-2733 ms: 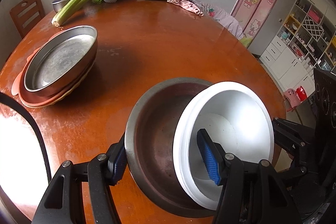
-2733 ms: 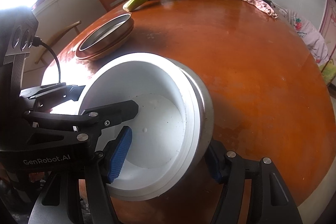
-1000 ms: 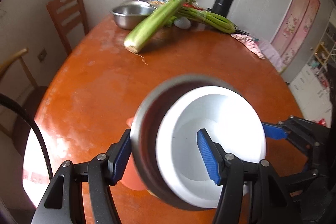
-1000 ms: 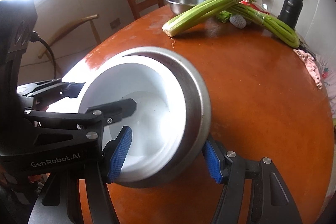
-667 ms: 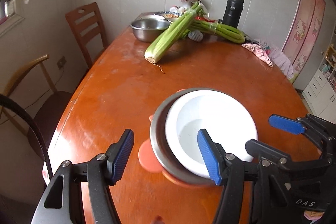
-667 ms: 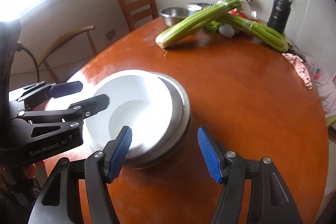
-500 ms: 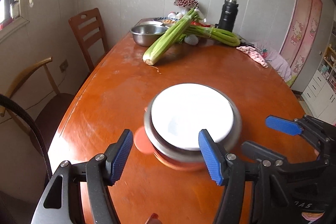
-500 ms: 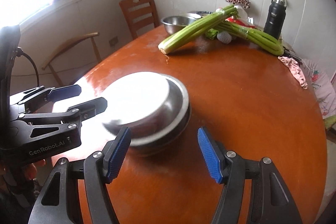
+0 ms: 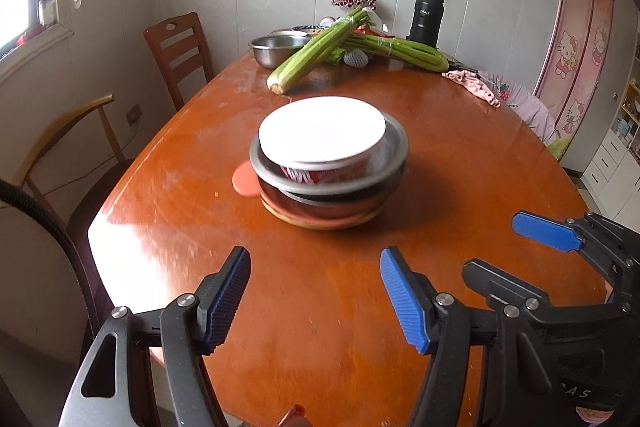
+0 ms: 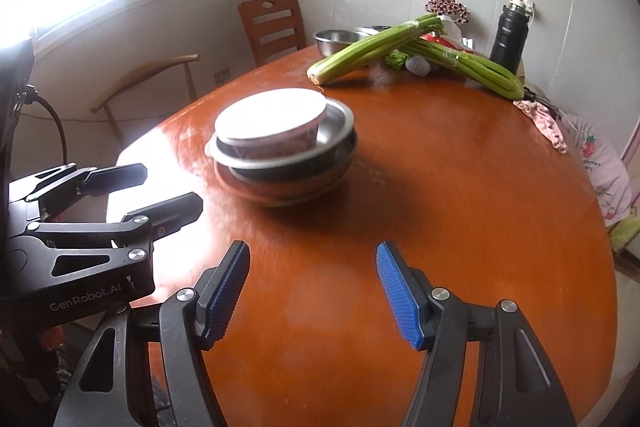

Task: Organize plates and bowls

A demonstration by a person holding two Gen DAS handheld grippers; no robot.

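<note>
A kitchen corner, grey wall, a round orange-brown table (image 9: 320, 307). Ahead of both sets of jaws and well apart from them, dead centre: the stack (image 9: 328, 179). On top a white bowl (image 9: 322, 135) with red print on its side, nested in a steel bowl (image 9: 394, 151), that in a second dark steel pan, all on a pink plate (image 9: 246, 183) whose tab sticks out on the left.

Left gripper (image 9: 316, 295) spread wide, grasping nothing, above bare table short of the stack. Right gripper (image 10: 312, 291) likewise released, empty, just beside the left one.

Judged: stacking step done, both tools backed off. Steel bowl sits tilted and off-centre, so possibly a nudge to square it.

Beyond the stack, far from the jaws: another steel basin (image 9: 276, 49) under celery (image 9: 316, 51), a black flask (image 9: 426, 13), a pink cloth (image 9: 472, 85). Likely next: reach past the stack, take the basin by its rim clear of the celery, bring it back.
</note>
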